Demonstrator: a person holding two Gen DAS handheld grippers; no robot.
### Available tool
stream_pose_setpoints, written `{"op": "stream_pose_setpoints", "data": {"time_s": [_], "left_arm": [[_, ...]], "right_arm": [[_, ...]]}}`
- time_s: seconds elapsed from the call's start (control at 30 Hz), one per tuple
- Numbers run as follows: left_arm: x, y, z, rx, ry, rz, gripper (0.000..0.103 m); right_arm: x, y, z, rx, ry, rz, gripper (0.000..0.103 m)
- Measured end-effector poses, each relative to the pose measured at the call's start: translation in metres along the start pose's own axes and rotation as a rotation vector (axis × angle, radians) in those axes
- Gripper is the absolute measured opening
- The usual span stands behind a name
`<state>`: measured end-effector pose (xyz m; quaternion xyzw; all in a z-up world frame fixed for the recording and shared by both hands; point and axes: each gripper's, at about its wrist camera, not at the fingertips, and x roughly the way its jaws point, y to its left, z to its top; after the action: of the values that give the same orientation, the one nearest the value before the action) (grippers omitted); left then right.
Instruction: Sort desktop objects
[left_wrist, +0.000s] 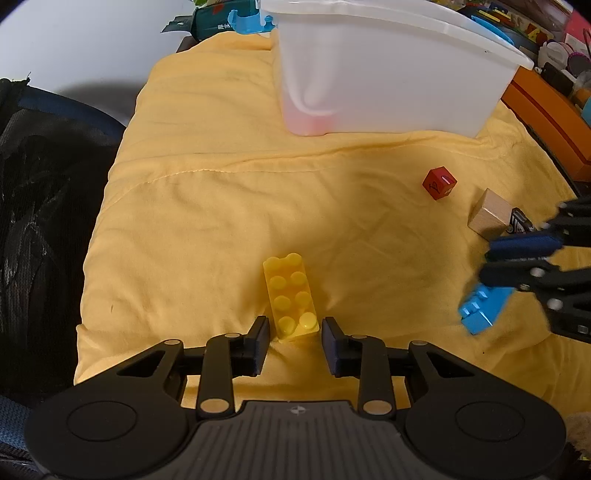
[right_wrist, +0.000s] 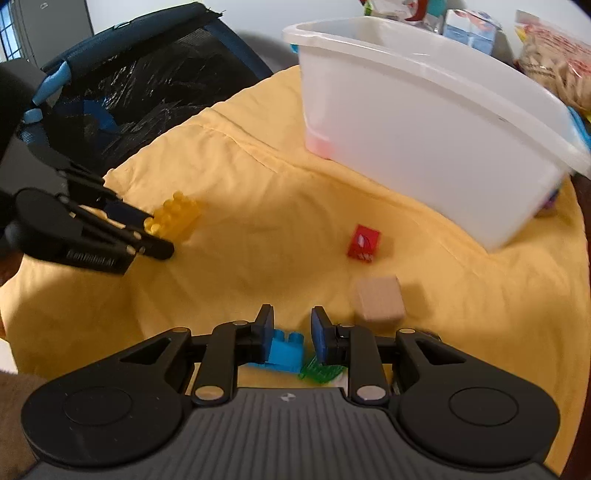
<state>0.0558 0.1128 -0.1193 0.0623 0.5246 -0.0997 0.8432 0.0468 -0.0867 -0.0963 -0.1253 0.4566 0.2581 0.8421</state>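
Note:
A yellow brick (left_wrist: 291, 295) lies on the yellow cloth (left_wrist: 221, 203), its near end between the fingers of my left gripper (left_wrist: 294, 338), which is open around it. It also shows in the right wrist view (right_wrist: 175, 218). My right gripper (right_wrist: 292, 332) is open, with a blue brick (right_wrist: 284, 350) low between its fingers; the blue brick shows in the left wrist view (left_wrist: 482, 308) too. A red cube (left_wrist: 439, 183) and a wooden cube (left_wrist: 489, 216) lie on the cloth. A white plastic bin (left_wrist: 388, 70) stands at the back.
A green piece (right_wrist: 319, 369) lies under my right gripper. An orange box (left_wrist: 546, 118) and clutter sit at the right edge. A black mesh chair (right_wrist: 129, 92) stands left of the cloth. A blue object (left_wrist: 249, 20) lies behind the bin.

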Motion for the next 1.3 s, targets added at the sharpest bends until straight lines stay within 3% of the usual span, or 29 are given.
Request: {"op": "stream_pose_setpoints", "data": {"time_s": [0.17,0.33,0.4,0.5,0.63,0.7,0.77,0.83,0.93,1.03,1.1,1.17,1.3], "left_arm": [[0.000,-0.002,-0.001,0.001,0.002,0.002,0.037],[0.000,-0.002,-0.002,0.015,0.005,-0.001,0.038],[0.000,-0.002,-0.002,0.023,0.008,-0.003,0.038],[0.000,-0.003,-0.001,0.047,0.011,-0.002,0.039],[0.001,-0.003,0.000,0.060,0.013,-0.006,0.041],[0.001,-0.001,0.001,0.058,0.015,-0.011,0.042],[0.001,0.000,0.002,0.052,0.017,-0.013,0.042],[0.002,0.000,0.002,0.047,0.017,-0.012,0.042],[0.002,-0.002,0.002,0.040,0.012,-0.005,0.042],[0.003,-0.002,0.002,0.027,0.012,-0.004,0.043],[0.004,-0.002,0.002,0.025,0.013,-0.003,0.043],[0.004,-0.003,0.001,0.030,0.015,-0.001,0.043],[0.003,0.000,0.002,0.031,0.015,-0.005,0.043]], "right_arm": [[-0.021,-0.005,-0.006,0.032,-0.015,0.004,0.029],[-0.011,0.006,-0.007,-0.071,0.041,0.009,0.034],[-0.012,0.012,-0.004,-0.148,0.038,0.027,0.037],[-0.008,0.020,0.004,-0.309,0.051,0.029,0.053],[0.013,0.028,0.010,-0.478,0.125,0.059,0.050],[0.025,0.026,0.009,-0.460,0.177,0.108,0.042],[0.025,0.025,0.008,-0.419,0.171,0.126,0.033],[0.021,0.025,0.008,-0.367,0.146,0.107,0.033],[0.013,0.028,0.012,-0.287,0.060,-0.011,0.033],[0.016,0.034,0.016,-0.272,-0.046,-0.222,0.034],[0.029,0.039,0.014,-0.279,-0.042,-0.296,0.035],[0.038,0.047,0.007,-0.299,-0.014,-0.288,0.036],[0.022,0.053,-0.006,-0.254,-0.007,-0.147,0.050]]}}
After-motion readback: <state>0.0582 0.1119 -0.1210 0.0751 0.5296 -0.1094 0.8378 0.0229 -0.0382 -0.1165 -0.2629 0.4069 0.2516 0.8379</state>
